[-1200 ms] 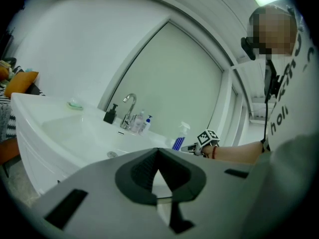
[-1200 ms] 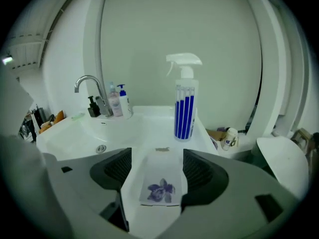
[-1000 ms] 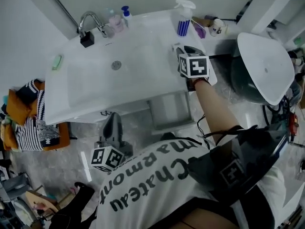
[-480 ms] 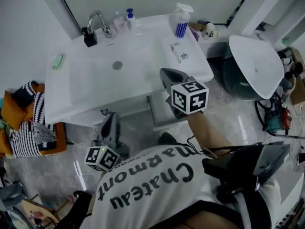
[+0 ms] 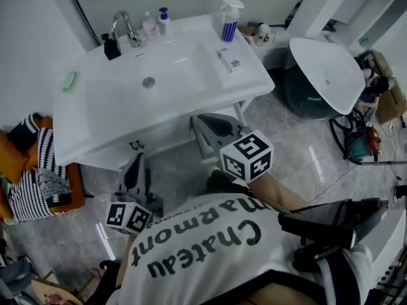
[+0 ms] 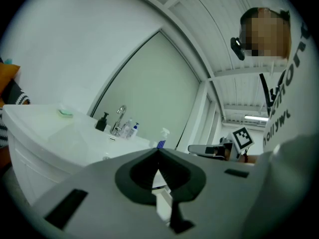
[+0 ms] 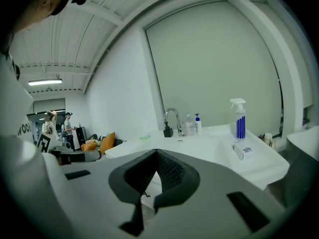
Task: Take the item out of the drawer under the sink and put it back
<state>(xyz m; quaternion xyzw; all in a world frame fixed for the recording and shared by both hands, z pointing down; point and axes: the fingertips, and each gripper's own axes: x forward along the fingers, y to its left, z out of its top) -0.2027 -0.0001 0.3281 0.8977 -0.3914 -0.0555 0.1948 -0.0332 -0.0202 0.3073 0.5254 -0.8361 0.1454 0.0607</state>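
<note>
White sink point(image 5: 184, 75): is filling the upper left of the head view, basin bare, on a white cabinet front point(image 5: 159, 137).
Task item: a small white box point(image 5: 227, 60) is lying flat on the sink's right ledge, just below the spray bottle in the head view; in the right gripper view it point(image 7: 244, 151) is lying at right of centre, clear of both grippers.
Drawer: the cabinet front under the rim is partly covered by the right gripper; I cannot tell whether a drawer is standing open.
Right gripper point(image 5: 198, 123): is hovering below the sink's front edge at frame centre, its marker cube point(image 5: 248, 155) toward the person; its own view is showing the jaws point(image 7: 157, 154) pressed together with nothing between them.
Left gripper point(image 5: 135, 162): is hanging in the lower left of the head view, below the cabinet front, marker cube point(image 5: 127, 216) nearest the camera; its own view is showing the jaw tips point(image 6: 158, 151) meeting, empty.
Spray bottle point(image 5: 228, 19): is standing upright at the sink's back right corner, blue-striped.
Faucet point(image 5: 122, 25): is rising at the back left, a black soap dispenser point(image 5: 112, 46) just beside it.
Green soap point(image 5: 69, 81): is lying on the left ledge.
Striped cloth point(image 5: 48, 176): is lying at the left edge of the frame.
</note>
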